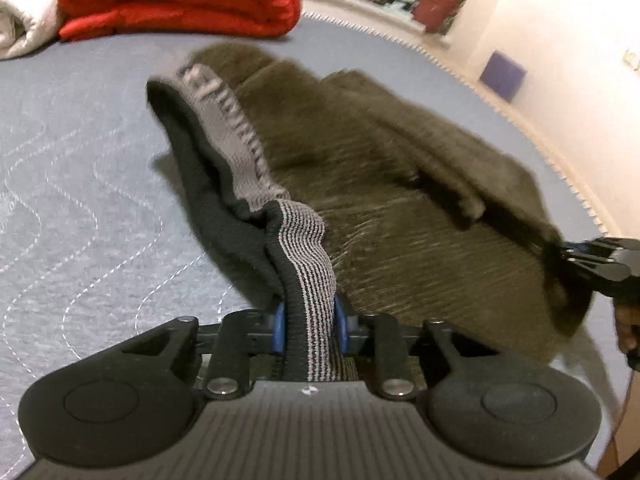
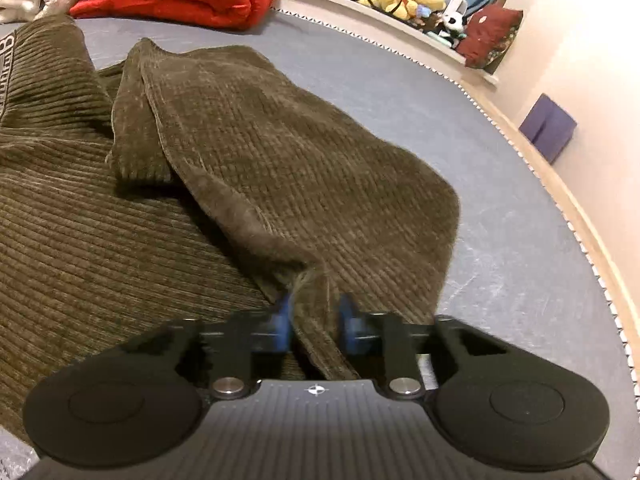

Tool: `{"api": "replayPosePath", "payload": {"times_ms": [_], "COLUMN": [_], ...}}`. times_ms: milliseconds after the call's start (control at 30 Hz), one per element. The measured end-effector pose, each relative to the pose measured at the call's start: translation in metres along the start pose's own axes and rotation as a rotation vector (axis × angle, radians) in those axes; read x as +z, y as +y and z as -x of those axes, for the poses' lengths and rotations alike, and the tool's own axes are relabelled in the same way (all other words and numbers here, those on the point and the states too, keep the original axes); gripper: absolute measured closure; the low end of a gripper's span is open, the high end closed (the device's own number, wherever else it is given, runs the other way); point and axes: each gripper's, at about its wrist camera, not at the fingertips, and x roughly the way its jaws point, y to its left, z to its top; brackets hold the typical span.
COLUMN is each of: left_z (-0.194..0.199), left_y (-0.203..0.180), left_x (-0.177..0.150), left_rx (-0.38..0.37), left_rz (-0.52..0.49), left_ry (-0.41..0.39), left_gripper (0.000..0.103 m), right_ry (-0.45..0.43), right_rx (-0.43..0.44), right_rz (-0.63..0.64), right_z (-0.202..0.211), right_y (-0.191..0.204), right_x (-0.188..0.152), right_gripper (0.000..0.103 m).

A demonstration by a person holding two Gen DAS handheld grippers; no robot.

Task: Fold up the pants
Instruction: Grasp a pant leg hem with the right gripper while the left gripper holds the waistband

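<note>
Left wrist view: left gripper (image 1: 310, 326) pinches the pants' (image 1: 380, 184) waistband (image 1: 308, 256); right gripper (image 2: 314, 326) clamps a corduroy fold, and uneven pulling could bunch them.

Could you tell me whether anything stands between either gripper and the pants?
Nothing visible does. The left gripper is shut on the striped waistband of the pants, and the right gripper is shut on a fold of their corduroy.

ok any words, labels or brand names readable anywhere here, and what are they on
No text can be read in either view.
Waistband of the pants: woven lettering runs along the grey band, too blurred and foreshortened to read.
Same lettering at the edge of the right wrist view: cut off, unreadable.
</note>
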Motion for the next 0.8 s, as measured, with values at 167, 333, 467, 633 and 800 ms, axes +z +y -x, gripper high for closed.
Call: {"api": "replayPosePath", "payload": {"times_ms": [167, 333, 467, 633, 800], "left_z": [0.049, 0.099, 0.144, 0.157, 0.171], "left_y": [0.013, 0.058, 0.089, 0.104, 0.098], "left_x": [0.002, -0.006, -0.027, -0.062, -0.053], "left_rx": [-0.085, -0.074, -0.053, 0.033, 0.219], "left_rz": [0.036, 0.127, 0.141, 0.106, 0.018], "left_ry": [-0.077, -0.050, 0.026, 0.179, 0.095], "left_gripper": [0.083, 0.084, 0.084, 0.079, 0.050], "right_ry": [-0.084, -0.160, -0.181, -0.017, 0.047], "right_rx": [0.050, 0.252, 0.553, 0.767, 0.685], "right_rz": [-0.058, -0.129, -0.100, 0.069, 0.132], "right_z": [0.043, 0.100, 0.131, 0.144, 0.143], "right_y": [-0.009, -0.017, -0.015, 0.007, 0.015], "right_x": [0.007, 0.007, -0.004, -0.033, -0.039], "right_gripper": [0.095, 0.096, 0.096, 0.095, 0.075]}}
